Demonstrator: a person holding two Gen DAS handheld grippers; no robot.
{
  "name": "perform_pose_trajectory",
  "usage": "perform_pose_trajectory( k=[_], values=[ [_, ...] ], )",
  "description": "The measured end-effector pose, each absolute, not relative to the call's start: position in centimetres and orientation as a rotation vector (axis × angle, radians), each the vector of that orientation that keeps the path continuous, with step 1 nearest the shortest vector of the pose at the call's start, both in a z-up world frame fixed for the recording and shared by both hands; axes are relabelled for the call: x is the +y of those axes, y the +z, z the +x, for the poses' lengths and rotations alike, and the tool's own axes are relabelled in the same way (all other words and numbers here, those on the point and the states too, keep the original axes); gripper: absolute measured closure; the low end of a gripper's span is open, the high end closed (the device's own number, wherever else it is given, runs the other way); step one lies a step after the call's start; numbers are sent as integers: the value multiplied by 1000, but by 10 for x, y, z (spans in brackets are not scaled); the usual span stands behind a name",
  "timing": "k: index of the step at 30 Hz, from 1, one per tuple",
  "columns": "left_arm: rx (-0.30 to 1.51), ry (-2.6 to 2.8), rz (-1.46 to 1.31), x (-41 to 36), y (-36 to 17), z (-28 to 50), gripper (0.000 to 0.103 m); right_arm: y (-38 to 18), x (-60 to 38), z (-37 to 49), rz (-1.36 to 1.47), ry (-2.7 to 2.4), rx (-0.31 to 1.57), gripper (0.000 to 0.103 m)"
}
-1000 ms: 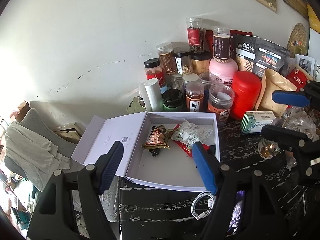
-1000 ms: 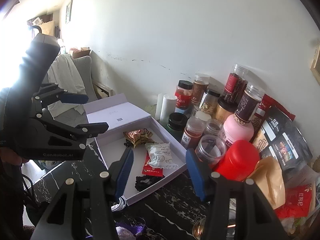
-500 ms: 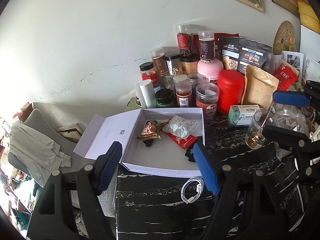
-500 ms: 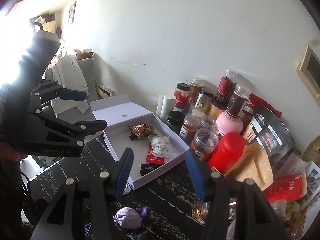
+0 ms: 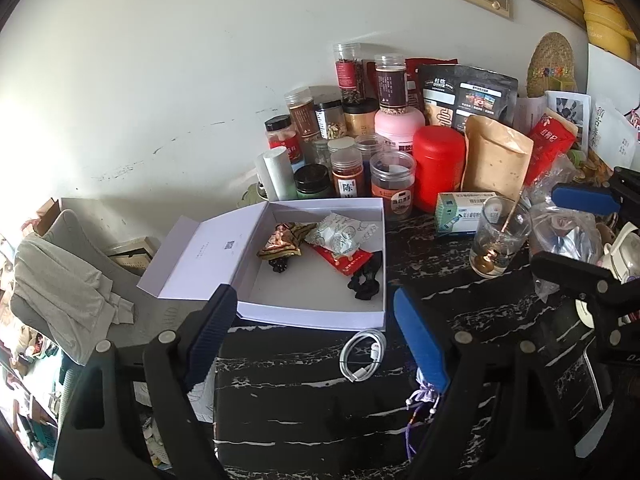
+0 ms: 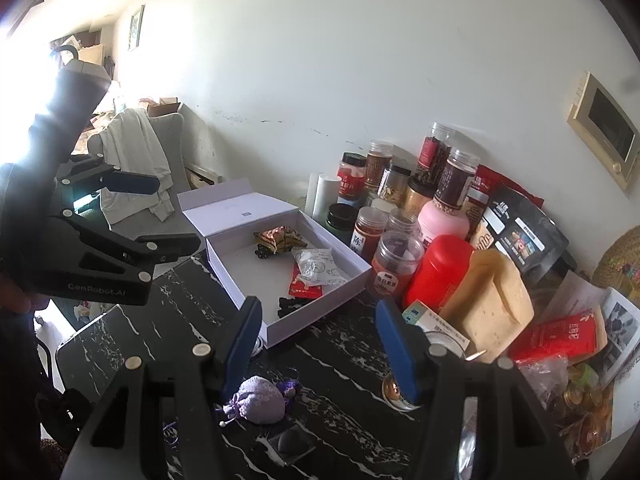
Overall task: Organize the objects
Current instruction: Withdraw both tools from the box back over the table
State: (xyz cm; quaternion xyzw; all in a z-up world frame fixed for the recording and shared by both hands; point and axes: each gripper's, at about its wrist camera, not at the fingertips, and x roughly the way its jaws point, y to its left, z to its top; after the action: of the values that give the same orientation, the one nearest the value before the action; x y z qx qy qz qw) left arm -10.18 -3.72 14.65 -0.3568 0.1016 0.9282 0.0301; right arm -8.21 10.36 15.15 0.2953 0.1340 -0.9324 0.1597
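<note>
An open white box (image 5: 312,314) lies on the black marble table (image 5: 304,400), its lid folded out to the left. Inside are a gold-brown packet (image 5: 280,240), a white sachet (image 5: 340,232), a red packet (image 5: 346,264) and a black hair tie (image 5: 366,280). A coiled white cable (image 5: 362,354) lies just in front of the box. A purple drawstring pouch (image 6: 258,398) rests nearer me. My left gripper (image 5: 316,332) hovers over the cable and my right gripper (image 6: 320,320) hovers near the box corner. The jaws of both are opening, with nothing between them.
Several jars, a red canister (image 5: 438,168), a brown pouch (image 5: 496,160) and dark bags crowd the wall behind the box. A medicine carton (image 5: 460,212) and a glass (image 5: 498,236) stand to the right. A chair with cloth (image 5: 60,280) is off the table's left edge.
Both grippers have drawn back from the box, which looks smaller and farther. The cable and the purple pouch have come into view near the fingers.
</note>
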Motion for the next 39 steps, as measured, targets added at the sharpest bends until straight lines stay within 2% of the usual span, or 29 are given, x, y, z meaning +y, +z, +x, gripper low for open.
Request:
perform_pose_trajectory(
  k=[39],
  values=[
    [230,2701,-1247,-25,29,-55,23,22,113,-40,1150,-2520,286,43]
  ],
)
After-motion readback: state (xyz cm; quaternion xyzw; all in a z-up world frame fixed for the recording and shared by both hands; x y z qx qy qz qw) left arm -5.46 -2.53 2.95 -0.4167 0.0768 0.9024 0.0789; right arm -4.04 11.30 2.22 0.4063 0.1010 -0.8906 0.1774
